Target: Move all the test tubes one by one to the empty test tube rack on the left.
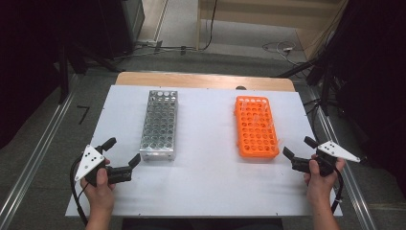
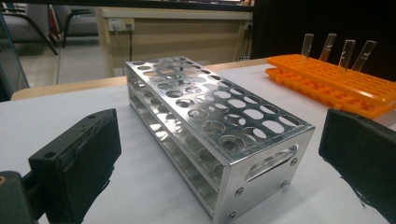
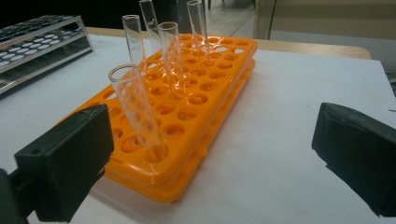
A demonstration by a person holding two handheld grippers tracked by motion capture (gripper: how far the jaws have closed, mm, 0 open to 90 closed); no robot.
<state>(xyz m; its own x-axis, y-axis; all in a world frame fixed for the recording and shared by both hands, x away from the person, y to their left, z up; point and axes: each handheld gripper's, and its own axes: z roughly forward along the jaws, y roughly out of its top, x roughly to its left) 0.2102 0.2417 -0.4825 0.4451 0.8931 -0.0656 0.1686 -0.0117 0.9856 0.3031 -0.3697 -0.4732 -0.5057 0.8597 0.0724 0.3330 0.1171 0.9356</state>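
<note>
Glass tubes (image 3: 140, 109) tilted in orange rack (image 3: 205, 88)

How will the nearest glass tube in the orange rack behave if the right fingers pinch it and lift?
The nearest tube looks like thin clear glass, so it is probably fragile and slick; pinch gently. It leans in its hole, so it may catch on the orange rack if pulled straight up. The rack looks like light plastic and might lift with it.

Clear tubes (image 3: 137, 109) tilted in orange rack (image 3: 196, 100); metal rack (image 2: 212, 126) beside.
</note>
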